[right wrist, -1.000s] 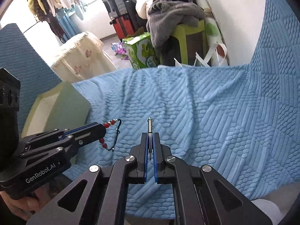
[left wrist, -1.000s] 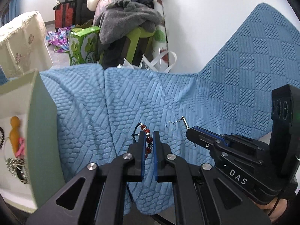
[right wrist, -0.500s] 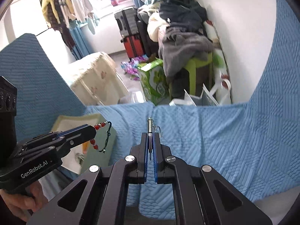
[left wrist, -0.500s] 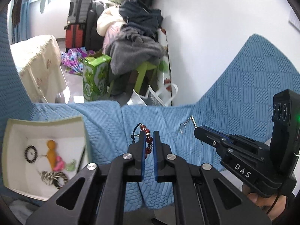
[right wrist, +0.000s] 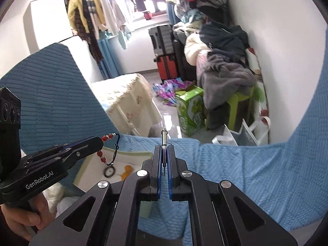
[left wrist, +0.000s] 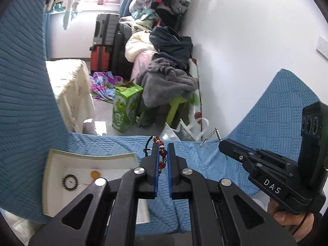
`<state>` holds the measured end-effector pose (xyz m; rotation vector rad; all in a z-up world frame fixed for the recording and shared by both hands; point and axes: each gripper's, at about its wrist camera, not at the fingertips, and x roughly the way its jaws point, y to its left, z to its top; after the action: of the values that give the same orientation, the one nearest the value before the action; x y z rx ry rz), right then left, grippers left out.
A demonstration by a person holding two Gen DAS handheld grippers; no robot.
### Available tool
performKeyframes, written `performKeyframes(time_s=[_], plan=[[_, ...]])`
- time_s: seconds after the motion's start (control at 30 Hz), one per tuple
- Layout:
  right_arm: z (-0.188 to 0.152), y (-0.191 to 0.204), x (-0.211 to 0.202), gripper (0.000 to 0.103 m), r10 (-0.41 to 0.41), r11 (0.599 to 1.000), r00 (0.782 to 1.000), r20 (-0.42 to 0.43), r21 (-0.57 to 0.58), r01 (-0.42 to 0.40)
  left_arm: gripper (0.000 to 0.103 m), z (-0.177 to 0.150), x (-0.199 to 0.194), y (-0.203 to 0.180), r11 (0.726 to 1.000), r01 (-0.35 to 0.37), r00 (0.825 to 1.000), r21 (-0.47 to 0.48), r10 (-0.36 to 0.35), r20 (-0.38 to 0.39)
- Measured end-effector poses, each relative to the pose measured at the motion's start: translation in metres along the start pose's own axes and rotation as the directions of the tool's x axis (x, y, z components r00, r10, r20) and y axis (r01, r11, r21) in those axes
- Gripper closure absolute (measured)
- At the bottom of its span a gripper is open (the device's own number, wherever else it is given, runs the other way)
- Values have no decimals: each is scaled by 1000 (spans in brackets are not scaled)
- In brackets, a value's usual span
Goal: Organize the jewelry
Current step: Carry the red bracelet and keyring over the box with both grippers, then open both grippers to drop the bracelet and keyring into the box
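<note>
My left gripper [left wrist: 163,146] is shut on a red bead bracelet [left wrist: 162,153] with a dark cord, held in the air; it also shows in the right wrist view [right wrist: 103,149]. My right gripper [right wrist: 163,147] is shut on a small silver earring [right wrist: 163,138] with a thin hook and chain; the earring shows in the left wrist view [left wrist: 213,134] at the right gripper's tip. A white open box [left wrist: 61,164] lies low at the left on the blue cloth, holding a dark bead bracelet [left wrist: 70,182] and an orange piece [left wrist: 94,173]. In the right wrist view the box [right wrist: 131,155] lies below the left gripper.
A blue textured cloth [left wrist: 114,143] covers the surface and rises at both sides. Beyond its far edge are a green carton [left wrist: 126,106], a green stool with piled clothes [left wrist: 170,78], suitcases [left wrist: 102,47], a cream-covered table [left wrist: 69,86] and a white wall [left wrist: 246,51].
Both grippers have risen and tilted up with their jewelry, so the room shows more and the cloth less. The white box has come fully into view below the left gripper.
</note>
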<state>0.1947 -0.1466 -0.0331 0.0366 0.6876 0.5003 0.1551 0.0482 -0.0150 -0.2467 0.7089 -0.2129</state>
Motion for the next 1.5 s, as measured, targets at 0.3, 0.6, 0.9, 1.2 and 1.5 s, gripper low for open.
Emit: performKeyframes(time_s=[0.3, 0.6, 0.9, 1.2, 1.5], plan=[[-7, 49, 23, 101, 47, 997, 999, -27, -59, -48, 97, -8, -16, 45, 997, -68, 997, -46, 69, 35], [-40, 74, 84, 101, 65, 994, 986, -155, -77, -77, 96, -38, 3, 93, 988, -112, 993, -107, 108, -38], [-74, 75, 139, 101, 55, 994, 955, -293, -73, -79, 96, -60, 36, 119, 981, -136, 984, -137, 118, -130], [-90, 67, 167, 100, 39, 997, 931, -362, -50, -61, 96, -71, 56, 135, 977, -139, 976, -161, 107, -191], [-78, 55, 150, 92, 45, 999, 939, -341, -13, -53, 63, -59, 42, 126, 978, -134, 982, -159, 109, -156]])
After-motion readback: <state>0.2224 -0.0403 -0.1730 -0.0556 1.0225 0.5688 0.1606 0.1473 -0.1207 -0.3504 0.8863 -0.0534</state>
